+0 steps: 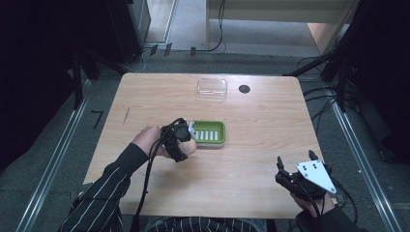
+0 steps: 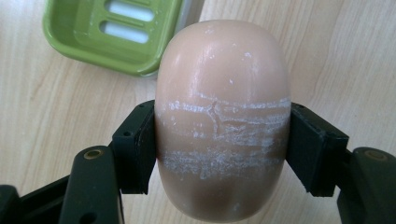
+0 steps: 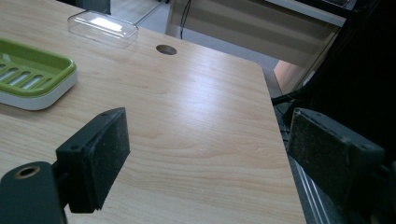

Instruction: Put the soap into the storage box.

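My left gripper (image 2: 223,140) is shut on a peach-coloured bar of soap (image 2: 223,112), its black pads pressing both sides; white scuff lines cross the bar. In the high view the left gripper (image 1: 186,145) holds the soap (image 1: 189,147) just off the left front corner of a green slotted soap dish (image 1: 209,131) with a white base. The dish (image 2: 112,32) lies beyond the soap, up and to the left. My right gripper (image 3: 210,149) is open with nothing between its pads, and it rests near the table's front right corner (image 1: 295,166). The dish (image 3: 32,77) sits far to its left.
A clear plastic lid (image 1: 212,88) lies at the back of the wooden table (image 1: 261,125), next to a round cable hole (image 1: 244,89). The lid (image 3: 102,28) and hole (image 3: 166,49) also appear ahead of the right gripper. Cables and dark stands surround the table.
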